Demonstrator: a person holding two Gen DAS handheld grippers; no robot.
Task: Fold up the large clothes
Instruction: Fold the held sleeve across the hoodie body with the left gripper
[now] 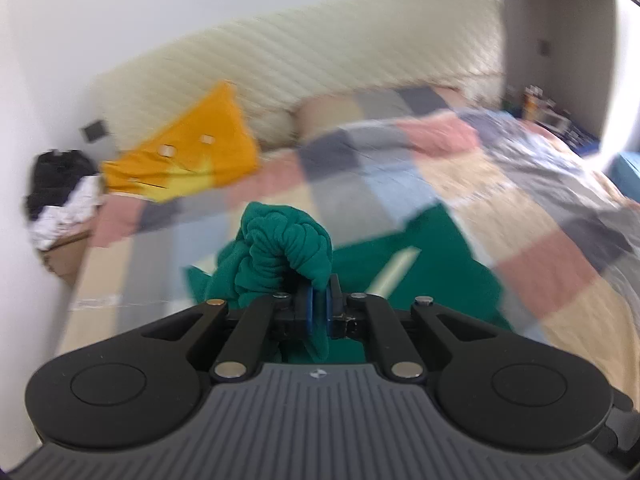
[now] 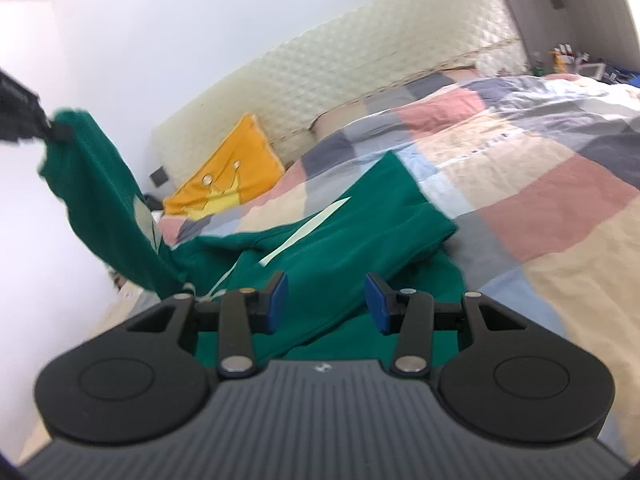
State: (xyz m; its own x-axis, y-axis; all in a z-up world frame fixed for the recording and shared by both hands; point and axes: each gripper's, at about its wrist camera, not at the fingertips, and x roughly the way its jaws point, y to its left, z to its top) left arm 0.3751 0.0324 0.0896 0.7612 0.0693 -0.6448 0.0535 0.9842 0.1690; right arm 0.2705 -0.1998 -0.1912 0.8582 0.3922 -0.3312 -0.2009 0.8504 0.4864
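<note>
left wrist view: left gripper [image 1: 319, 302] is clamped on a bunched cuff of the green garment [image 1: 288, 240], lifted above the bed [image 1: 560, 280]. right wrist view: right gripper [image 2: 326, 300] stands apart and empty, over the garment's body on the bed. risk: that small pinch could slip, dropping the sleeve crooked.

Soft ribbed green knit garment [image 2: 340, 248], matt patchwork cotton quilt [image 2: 560, 200] on the bed, quilted padded headboard [image 2: 340, 68] at twelve o'clock.
</note>
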